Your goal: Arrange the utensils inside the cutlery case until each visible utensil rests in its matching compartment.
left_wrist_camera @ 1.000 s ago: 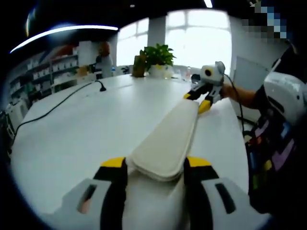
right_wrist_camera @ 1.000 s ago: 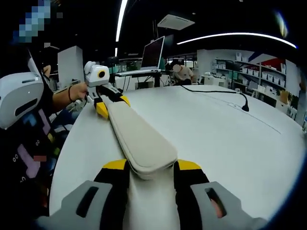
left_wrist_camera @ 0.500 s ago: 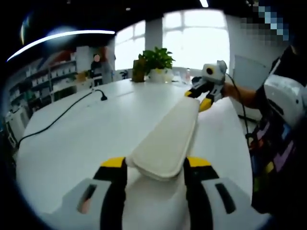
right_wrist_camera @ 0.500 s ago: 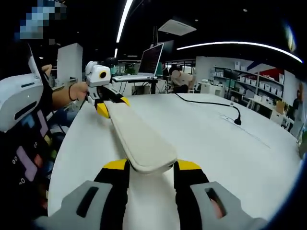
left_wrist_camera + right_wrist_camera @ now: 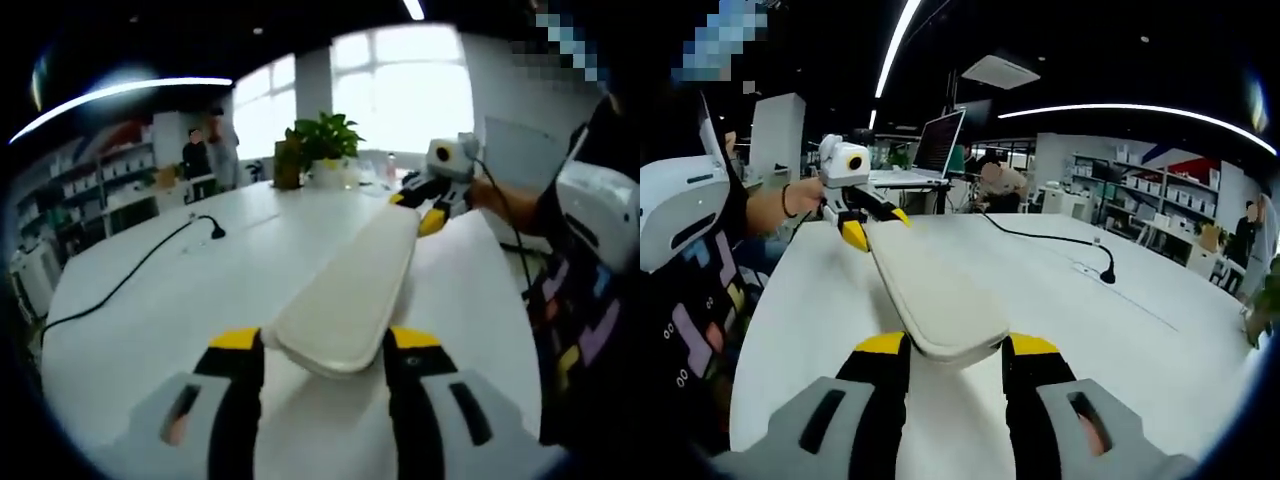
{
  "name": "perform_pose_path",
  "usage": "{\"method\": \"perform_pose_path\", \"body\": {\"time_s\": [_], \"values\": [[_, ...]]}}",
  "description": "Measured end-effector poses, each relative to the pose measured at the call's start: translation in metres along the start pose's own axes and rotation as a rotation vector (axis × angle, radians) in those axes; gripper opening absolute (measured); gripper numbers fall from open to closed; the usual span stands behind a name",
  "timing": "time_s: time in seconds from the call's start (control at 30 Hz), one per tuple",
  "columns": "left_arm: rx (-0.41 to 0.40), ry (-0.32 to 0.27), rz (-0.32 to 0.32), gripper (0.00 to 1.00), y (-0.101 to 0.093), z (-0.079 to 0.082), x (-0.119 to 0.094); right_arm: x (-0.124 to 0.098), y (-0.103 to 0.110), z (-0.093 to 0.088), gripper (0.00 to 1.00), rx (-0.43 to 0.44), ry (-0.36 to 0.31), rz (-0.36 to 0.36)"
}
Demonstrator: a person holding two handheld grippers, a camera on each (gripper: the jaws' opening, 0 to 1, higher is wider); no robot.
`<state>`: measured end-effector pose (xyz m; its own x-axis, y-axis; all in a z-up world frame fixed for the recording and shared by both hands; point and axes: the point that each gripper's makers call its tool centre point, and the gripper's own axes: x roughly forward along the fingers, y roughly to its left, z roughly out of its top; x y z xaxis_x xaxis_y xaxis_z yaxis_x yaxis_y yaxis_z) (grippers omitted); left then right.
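A long cream cutlery case (image 5: 352,285) hangs closed above the white table (image 5: 180,300), held at both ends. My left gripper (image 5: 325,345) is shut on its near end in the left gripper view, and my right gripper (image 5: 428,208) pinches the far end there. In the right gripper view my right gripper (image 5: 955,350) is shut on the near end of the case (image 5: 925,290), while the left gripper (image 5: 868,225) clamps the far end. No utensils show; the case's inside is hidden.
A black cable with a plug (image 5: 210,228) runs across the table's left side, and it appears again as the cable (image 5: 1102,275). A potted plant (image 5: 322,135) stands at the far edge. An open laptop (image 5: 938,145) sits on a far desk. A person's arm (image 5: 775,205) is nearby.
Both views have swung slightly with the hands, so the background sits differently. The case stays gripped at both ends in the same way.
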<state>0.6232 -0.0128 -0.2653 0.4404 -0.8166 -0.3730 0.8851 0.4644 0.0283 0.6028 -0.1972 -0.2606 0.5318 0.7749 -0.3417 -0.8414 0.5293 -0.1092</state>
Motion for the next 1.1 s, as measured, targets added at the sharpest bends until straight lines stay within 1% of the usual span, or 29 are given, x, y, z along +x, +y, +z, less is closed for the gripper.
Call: {"method": "perform_pose_path", "body": {"time_s": [0.2,0.4,0.57,0.63,0.9,0.93,1.0,1.1], "values": [[0.007,-0.002,-0.011,0.51,0.007,0.001,0.015,-0.002,-0.011,-0.003,0.37,-0.006,0.015,-0.026],[-0.015,0.019,-0.025,0.51,0.014,-0.011,0.03,0.001,-0.018,-0.011,0.37,-0.004,0.025,-0.046],[-0.039,0.028,-0.034,0.52,0.017,-0.019,0.037,0.005,-0.021,-0.02,0.37,0.022,0.034,-0.046],[-0.041,0.041,-0.032,0.52,0.018,-0.023,0.04,0.006,-0.022,-0.025,0.37,0.026,0.035,-0.044],[-0.041,0.045,-0.022,0.52,0.019,-0.027,0.056,0.007,-0.031,-0.044,0.37,0.062,0.039,-0.043],[-0.035,0.046,-0.019,0.52,0.018,-0.027,0.057,0.007,-0.031,-0.047,0.37,0.046,0.043,-0.047],[-0.025,0.053,-0.018,0.52,0.018,-0.029,0.06,0.007,-0.031,-0.049,0.37,0.044,0.038,-0.048],[-0.036,0.053,-0.022,0.52,0.019,-0.032,0.062,0.007,-0.033,-0.052,0.37,0.056,0.04,-0.042]]}}
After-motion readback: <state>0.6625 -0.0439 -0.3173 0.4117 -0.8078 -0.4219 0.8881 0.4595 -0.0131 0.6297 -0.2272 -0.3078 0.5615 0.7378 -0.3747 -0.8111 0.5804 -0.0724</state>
